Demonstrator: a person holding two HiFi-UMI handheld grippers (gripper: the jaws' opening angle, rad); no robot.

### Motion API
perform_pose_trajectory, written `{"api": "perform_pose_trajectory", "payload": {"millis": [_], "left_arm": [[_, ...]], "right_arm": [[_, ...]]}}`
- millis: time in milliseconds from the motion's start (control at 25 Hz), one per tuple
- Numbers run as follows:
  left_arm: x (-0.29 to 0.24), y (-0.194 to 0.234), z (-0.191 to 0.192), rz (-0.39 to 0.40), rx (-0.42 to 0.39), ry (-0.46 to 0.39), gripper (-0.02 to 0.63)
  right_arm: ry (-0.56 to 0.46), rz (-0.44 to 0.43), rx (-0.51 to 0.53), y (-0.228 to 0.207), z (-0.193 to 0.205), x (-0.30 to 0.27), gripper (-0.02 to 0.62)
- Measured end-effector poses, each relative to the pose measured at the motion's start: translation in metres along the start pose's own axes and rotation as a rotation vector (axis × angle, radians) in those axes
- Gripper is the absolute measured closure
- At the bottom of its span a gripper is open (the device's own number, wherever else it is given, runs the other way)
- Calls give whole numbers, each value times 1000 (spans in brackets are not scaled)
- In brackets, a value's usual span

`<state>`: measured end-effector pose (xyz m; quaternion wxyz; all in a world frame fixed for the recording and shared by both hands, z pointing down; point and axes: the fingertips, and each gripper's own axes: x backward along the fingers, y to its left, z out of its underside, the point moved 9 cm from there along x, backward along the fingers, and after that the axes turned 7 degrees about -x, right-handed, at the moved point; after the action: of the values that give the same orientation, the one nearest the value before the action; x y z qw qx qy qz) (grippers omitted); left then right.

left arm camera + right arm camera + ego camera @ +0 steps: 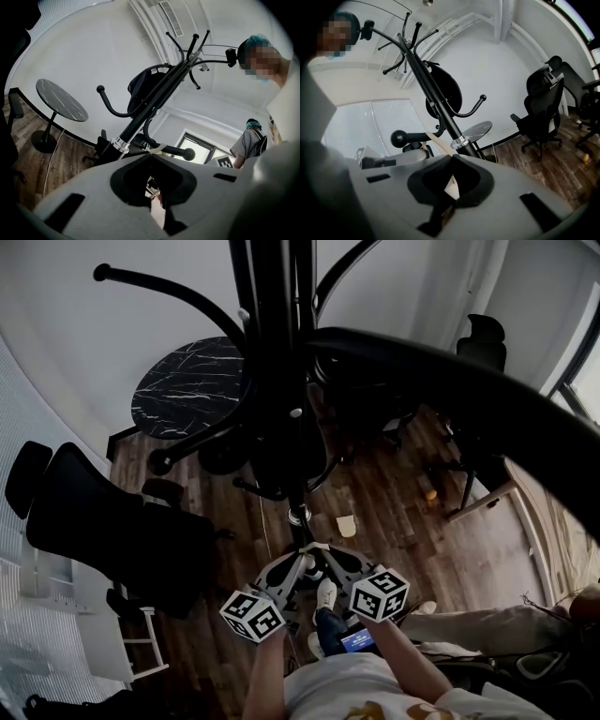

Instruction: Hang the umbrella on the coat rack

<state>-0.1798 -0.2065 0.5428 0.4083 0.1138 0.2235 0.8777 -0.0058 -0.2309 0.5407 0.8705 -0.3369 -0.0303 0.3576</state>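
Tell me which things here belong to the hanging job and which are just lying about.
Job in hand: coat rack, its knobbed hook, beige strap, left claw, right claw.
Lying about: round marble table, office chairs.

1 coat rack (277, 352), 1 table (187, 385), at least 2 office chairs (541, 108), 2 grippers (296, 563) (317, 563).

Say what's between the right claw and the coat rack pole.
Right gripper view: a pale strap runs from the right claw toward the coat rack pole, beside a ball-tipped hook.
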Motion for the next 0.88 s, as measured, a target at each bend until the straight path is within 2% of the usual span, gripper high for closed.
{"api": "perform_pose_trajectory", "payload": {"millis": [440, 680, 880], "left_arm": [[-7, 14, 1, -35, 14, 4, 583], [-17, 18, 0, -84, -56, 50, 583], [-26, 17, 1, -94, -104, 85, 583]], "right_arm": [[24, 3, 8, -6, -2, -17, 581], [55, 11, 43, -7, -1, -28, 581], [84, 20, 106, -5, 0, -35, 581]]}}
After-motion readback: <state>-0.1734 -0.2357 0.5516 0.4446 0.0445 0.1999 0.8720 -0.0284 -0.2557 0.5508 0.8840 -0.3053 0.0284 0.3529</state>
